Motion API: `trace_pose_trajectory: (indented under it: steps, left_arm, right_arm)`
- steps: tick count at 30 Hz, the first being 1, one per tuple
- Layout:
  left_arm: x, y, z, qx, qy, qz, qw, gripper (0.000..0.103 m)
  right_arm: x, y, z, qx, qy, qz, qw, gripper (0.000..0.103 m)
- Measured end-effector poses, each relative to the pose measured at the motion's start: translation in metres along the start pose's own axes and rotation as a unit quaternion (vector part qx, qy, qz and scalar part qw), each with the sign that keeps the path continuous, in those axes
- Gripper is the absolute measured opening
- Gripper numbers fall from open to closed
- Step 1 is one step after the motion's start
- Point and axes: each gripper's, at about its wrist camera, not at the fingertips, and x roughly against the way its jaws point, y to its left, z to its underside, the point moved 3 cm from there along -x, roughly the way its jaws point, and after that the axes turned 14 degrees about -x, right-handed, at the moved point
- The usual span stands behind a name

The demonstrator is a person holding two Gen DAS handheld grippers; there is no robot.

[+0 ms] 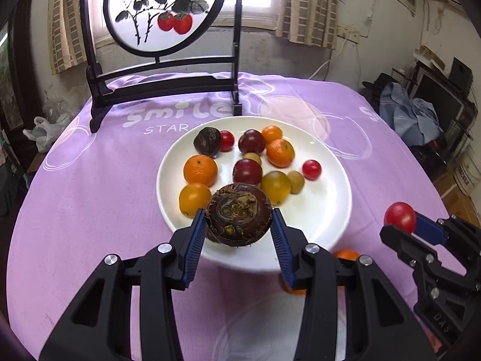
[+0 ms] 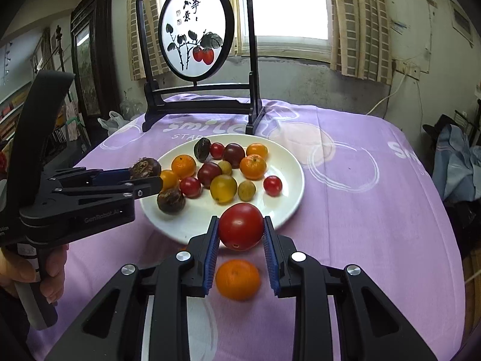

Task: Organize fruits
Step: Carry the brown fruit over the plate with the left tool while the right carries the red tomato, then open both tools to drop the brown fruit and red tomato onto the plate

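Observation:
A white plate (image 1: 318, 216) (image 2: 285, 162) on the purple cloth holds several small fruits: oranges, red, dark and yellow tomatoes, and brown water chestnuts. My left gripper (image 1: 237, 214) (image 2: 147, 177) is shut on a brown water chestnut (image 1: 239, 210) (image 2: 145, 167), held above the plate's near edge. My right gripper (image 2: 240, 222) (image 1: 404, 225) is shut on a red tomato (image 2: 240, 225) (image 1: 399, 217), held off the plate's near right rim. A loose orange (image 2: 237, 279) (image 1: 347, 254) lies on the cloth under the right gripper. Another water chestnut (image 2: 170, 200) rests on the plate.
A black wooden screen stand (image 1: 162, 60) (image 2: 198, 30) with a round persimmon painting stands on the table behind the plate. A hand (image 2: 51, 273) grips the left tool's handle. Clutter and a blue cloth (image 1: 409, 114) sit beyond the table's right edge.

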Motion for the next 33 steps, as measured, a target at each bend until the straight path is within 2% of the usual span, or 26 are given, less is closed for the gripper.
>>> trace_pose_trajectory:
  steps: [11,14,15,16,18,21,27,33]
  left_arm:
    - [-0.050,0.018,-0.017,0.017,0.030,-0.038,0.9987,0.043]
    - [-0.061,0.020,-0.017,0.023,0.039,-0.033,0.9984,0.043]
    - [-0.064,0.020,-0.017,0.025,0.041,-0.033,0.9983,0.043]
    - [-0.065,0.020,-0.016,0.026,0.042,-0.034,0.9982,0.044]
    - [-0.064,0.018,-0.015,0.026,0.037,-0.036,0.9983,0.057]
    - [-0.057,0.016,-0.016,0.017,0.025,-0.055,0.9980,0.069]
    - [-0.038,0.012,-0.016,0.016,0.008,-0.063,0.9978,0.079]
    - [-0.020,0.004,-0.006,0.009,0.004,-0.058,0.9983,0.083]
  right_arm:
    - [-0.063,0.001,-0.007,-0.003,0.052,0.011,0.999,0.030]
    - [-0.072,-0.001,-0.004,-0.008,0.059,0.013,0.998,0.030]
    - [-0.075,-0.001,-0.004,-0.009,0.061,0.015,0.998,0.031]
    - [-0.077,-0.002,-0.003,-0.011,0.061,0.016,0.998,0.039]
    - [-0.077,-0.004,-0.003,-0.016,0.057,0.018,0.998,0.049]
    - [-0.074,-0.005,-0.002,-0.018,0.053,0.016,0.998,0.050]
    - [-0.060,-0.011,0.001,-0.039,0.050,0.003,0.998,0.050]
    - [-0.038,-0.016,0.007,-0.053,0.038,-0.005,0.998,0.051]
